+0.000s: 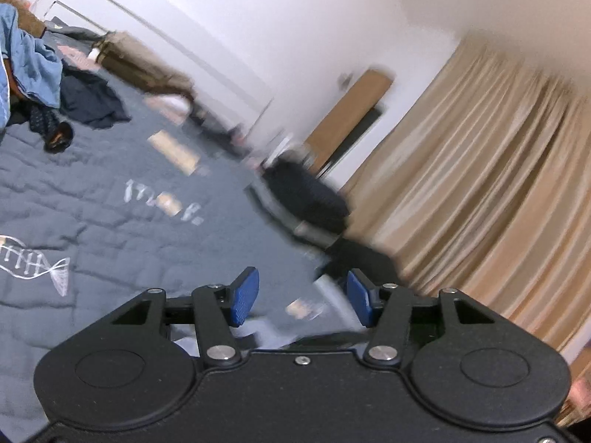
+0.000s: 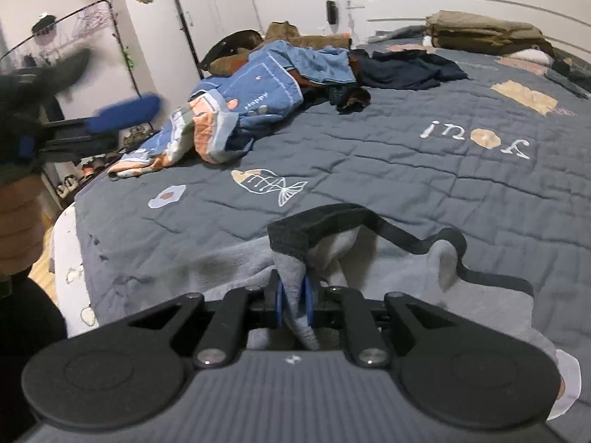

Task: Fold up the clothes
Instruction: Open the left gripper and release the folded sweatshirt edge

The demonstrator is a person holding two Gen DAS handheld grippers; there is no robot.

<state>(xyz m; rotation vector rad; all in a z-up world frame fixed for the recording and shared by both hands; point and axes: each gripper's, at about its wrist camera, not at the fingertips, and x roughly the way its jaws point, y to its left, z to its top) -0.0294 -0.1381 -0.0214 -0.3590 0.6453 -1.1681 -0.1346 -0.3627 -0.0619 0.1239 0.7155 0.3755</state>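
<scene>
Words on the bedding

Beyond the right tongs, white letters on the grey bed cover (image 2: 388,155) stand upside down and look like "jouj". The blue quilt (image 2: 258,92) further left carries "Happy", also upside down.

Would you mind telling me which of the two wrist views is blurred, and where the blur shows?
Left wrist view: motion blur smears the curtain and bed clutter, though the open left hand-held gripper stays sharp. Right wrist view: mostly crisp on the quilt and the grey garment pinched by the right hand-held gripper; only the other gripper at far left is smeared.
</scene>
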